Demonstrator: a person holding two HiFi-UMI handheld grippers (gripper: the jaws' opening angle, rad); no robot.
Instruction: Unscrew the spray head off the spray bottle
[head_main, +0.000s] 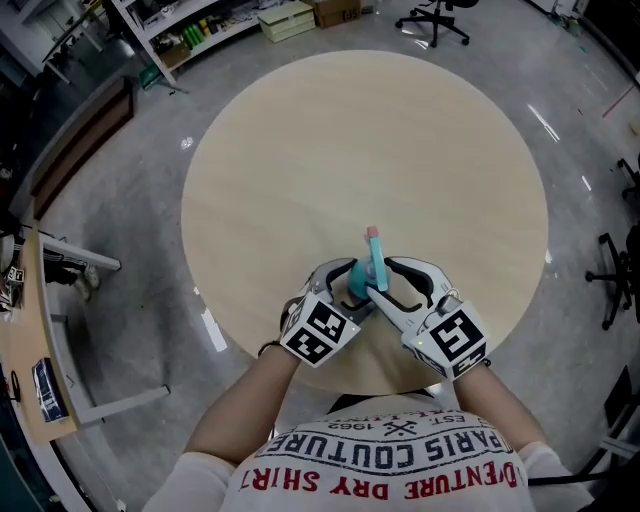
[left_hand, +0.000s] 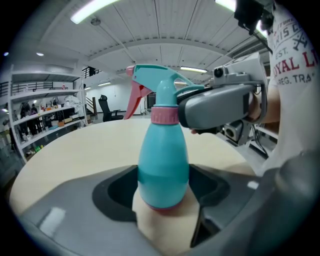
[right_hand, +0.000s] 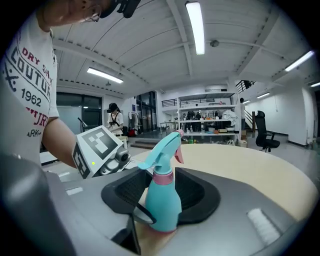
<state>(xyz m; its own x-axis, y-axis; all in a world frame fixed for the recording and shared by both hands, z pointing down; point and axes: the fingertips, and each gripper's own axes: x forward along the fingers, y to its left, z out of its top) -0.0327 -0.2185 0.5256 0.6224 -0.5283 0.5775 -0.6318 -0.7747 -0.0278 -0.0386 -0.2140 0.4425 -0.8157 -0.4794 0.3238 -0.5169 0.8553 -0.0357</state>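
The left gripper (left_hand: 163, 200) clamps the body of the spray bottle (left_hand: 163, 165), upright near the table (head_main: 350, 140) edge, while the right gripper (right_hand: 162, 200), jaws apart, flanks the spray head (left_hand: 160, 82); a slack hold below could let the whole bottle spin or topple

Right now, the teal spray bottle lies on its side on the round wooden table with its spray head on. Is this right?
Not quite: the teal spray bottle stands upright on the round wooden table, not on its side, as the left gripper view shows. Its spray head is indeed on.
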